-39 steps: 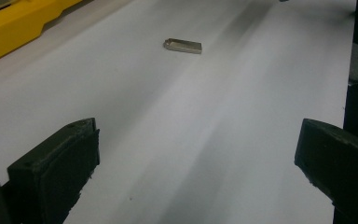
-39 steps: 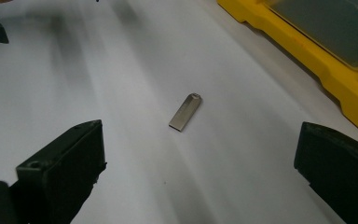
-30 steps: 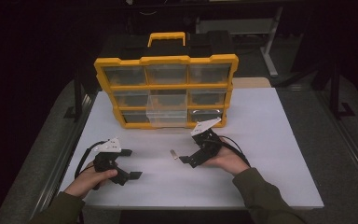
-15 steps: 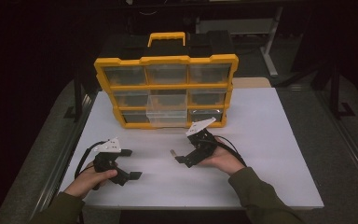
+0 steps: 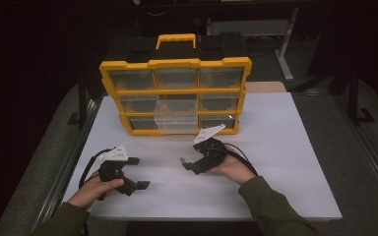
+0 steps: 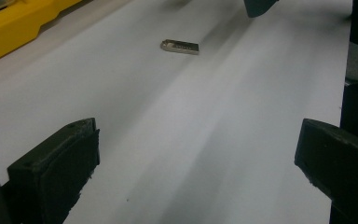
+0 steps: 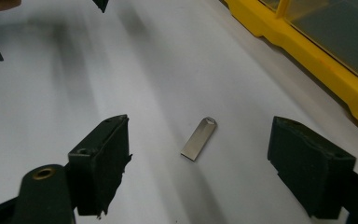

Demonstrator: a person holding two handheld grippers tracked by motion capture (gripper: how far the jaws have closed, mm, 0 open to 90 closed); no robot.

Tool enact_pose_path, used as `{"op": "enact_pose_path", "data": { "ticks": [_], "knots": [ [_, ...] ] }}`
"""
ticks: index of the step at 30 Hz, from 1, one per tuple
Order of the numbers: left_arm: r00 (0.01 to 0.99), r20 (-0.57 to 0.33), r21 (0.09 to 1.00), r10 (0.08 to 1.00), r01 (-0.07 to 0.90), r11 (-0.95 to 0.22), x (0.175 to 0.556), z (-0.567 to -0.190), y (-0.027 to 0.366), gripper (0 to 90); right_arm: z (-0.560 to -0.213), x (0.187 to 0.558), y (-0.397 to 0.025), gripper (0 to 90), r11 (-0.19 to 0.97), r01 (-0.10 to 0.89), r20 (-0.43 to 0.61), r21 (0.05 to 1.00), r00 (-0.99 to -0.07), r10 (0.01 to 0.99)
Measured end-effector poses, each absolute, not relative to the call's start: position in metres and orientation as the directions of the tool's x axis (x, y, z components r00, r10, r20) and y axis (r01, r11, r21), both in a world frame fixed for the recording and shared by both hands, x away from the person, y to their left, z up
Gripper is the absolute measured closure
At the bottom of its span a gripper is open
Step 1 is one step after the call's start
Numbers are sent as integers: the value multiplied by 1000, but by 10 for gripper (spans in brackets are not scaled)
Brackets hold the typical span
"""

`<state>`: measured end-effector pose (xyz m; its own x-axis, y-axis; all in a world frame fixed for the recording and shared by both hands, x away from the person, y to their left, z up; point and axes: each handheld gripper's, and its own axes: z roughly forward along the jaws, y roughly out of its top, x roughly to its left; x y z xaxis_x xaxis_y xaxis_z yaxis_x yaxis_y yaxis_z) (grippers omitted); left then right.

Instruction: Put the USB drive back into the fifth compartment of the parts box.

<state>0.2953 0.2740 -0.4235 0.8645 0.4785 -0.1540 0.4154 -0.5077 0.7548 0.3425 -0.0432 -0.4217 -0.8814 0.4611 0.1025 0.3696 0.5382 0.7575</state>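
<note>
A small flat metal USB stick [image 7: 198, 139] lies bare on the white table [image 5: 285, 147], between the wide-spread jaws of the right gripper [image 5: 189, 163] and a little ahead of them, touching neither. That gripper holds nothing. The left gripper [image 5: 137, 173], near left, likewise has its jaws wide apart and empty; the stick lies well ahead of it. A yellow drawer organizer [image 5: 174, 93] stands at the far side.

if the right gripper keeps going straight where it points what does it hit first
Probably the small metal USB stick, flat on the white table between and just ahead of the right gripper's open jaws; depth is uncertain.
</note>
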Motion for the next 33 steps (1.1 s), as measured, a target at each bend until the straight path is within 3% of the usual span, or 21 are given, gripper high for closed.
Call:
{"op": "enact_pose_path", "data": {
  "ticks": [33],
  "knots": [
    [865, -154, 751, 478, 416, -512, 296, -425, 274, 0, -444, 349, -22, 525, 560, 391, 101, 731, -872, 479]
  ]
}}
